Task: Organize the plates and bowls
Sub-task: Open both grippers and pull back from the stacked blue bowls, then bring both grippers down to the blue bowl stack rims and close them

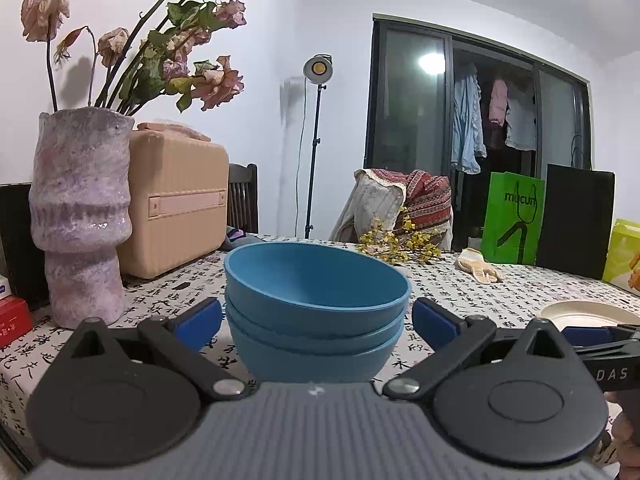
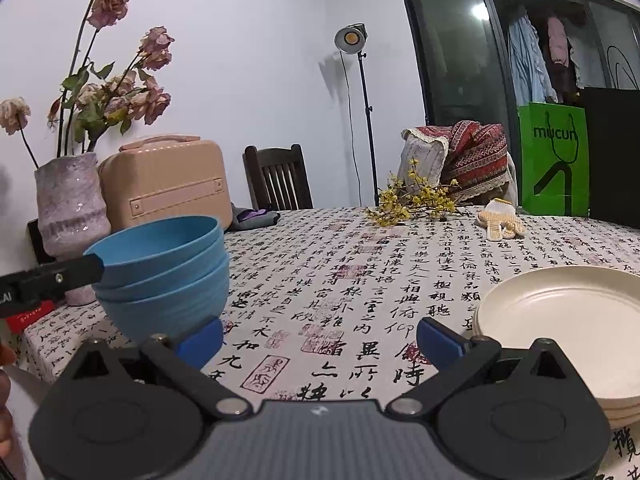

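- On the far left of the worktop stands a mottled purple vase of wilted pink roses, with a beige ribbed case just behind it and a red box at the edge beside it.
- Right of the vase, a stack of three nested blue bowls sits upright on the calligraphy-print cloth.
- Either side of that stack, the left gripper has its jaws spread wide; the blue pads flank the bowls near their lower half, and I cannot tell whether they touch.
- From the right wrist view, the same bowls lie to the left, with one black finger of the left gripper reaching the rim.
- At the centre of that view, the right gripper hangs over bare cloth with its jaws apart and nothing between them; its left pad overlaps the foot of the bowl stack.
- Just beside its right pad lies a stack of cream plates, low and flat.
- Farther back sit yellow flower sprigs and a knitted glove, well apart from both stacks.
- Along the far right edge stand a green bag and a black bag.
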Demonstrator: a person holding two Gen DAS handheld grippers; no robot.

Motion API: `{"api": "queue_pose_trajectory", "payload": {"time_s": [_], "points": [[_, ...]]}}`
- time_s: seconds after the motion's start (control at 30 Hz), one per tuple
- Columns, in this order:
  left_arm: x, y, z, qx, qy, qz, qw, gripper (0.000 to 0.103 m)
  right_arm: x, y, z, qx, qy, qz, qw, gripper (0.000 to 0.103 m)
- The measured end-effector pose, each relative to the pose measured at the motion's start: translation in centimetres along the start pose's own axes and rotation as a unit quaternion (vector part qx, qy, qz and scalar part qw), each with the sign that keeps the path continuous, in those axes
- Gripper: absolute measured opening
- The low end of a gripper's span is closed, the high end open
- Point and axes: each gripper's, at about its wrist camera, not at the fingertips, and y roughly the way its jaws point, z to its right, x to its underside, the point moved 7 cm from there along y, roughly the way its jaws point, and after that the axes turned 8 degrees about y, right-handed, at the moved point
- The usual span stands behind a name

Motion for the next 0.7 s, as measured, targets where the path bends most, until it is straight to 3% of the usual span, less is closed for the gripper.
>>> {"api": "queue_pose_trajectory", "payload": {"time_s": [0.37, 0.57, 0.7], "points": [[-2.2, 0.9, -1.7, 0.011, -0.009, 0.010, 0.9998, 0.103, -1.8, 1.5, 0.4, -0.007, 0.018, -0.013, 1.000, 0.103], [-3.7, 2.6, -3.4, 0.005, 0.000, -0.010, 0.9999, 0.103, -3.4, 2.8, -0.7, -0.023, 0.015, -0.032, 0.999, 0.103], [-4.6, 4.4, -4.9, 0.004, -0.014, -0.048, 0.9987, 0.103, -4.4, 3.6, -1.6, -0.028, 0.020, -0.047, 0.998, 0.103]]}}
